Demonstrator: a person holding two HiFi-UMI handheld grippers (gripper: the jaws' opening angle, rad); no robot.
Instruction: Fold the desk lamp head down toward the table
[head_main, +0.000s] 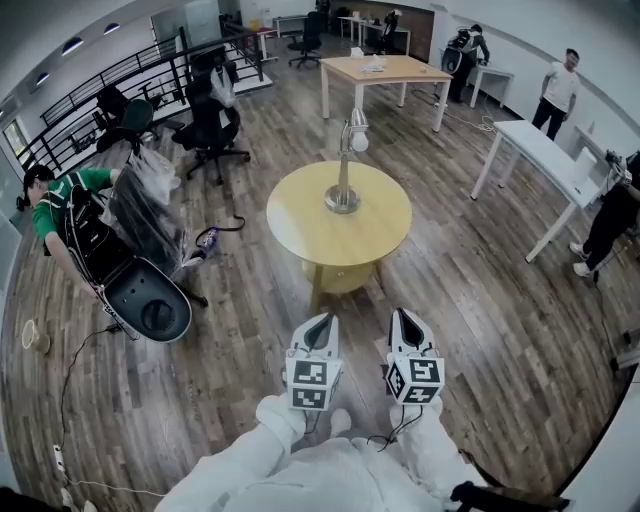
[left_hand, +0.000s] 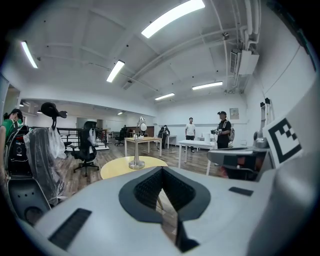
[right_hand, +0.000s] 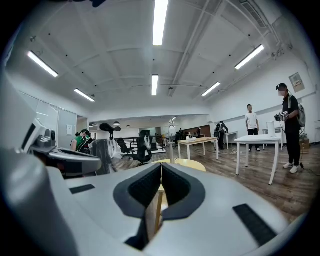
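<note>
Approach stage, by my judgement: left gripper (head_main: 322, 322) and right gripper (head_main: 403, 318), jaws clenched empty, sit well short of the upright desk lamp (head_main: 344, 175) near the tabletop (head_main: 300, 220) centre; next they must reach its head (head_main: 357, 130).

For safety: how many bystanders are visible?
4: green-shirted person far left; backpack wearer at back; white-shirted person back right; dark-clothed person right edge. Others may be hidden.

Round yellow table (head_main: 375, 235) bearing desk lamp (head_main: 345, 170)
</note>
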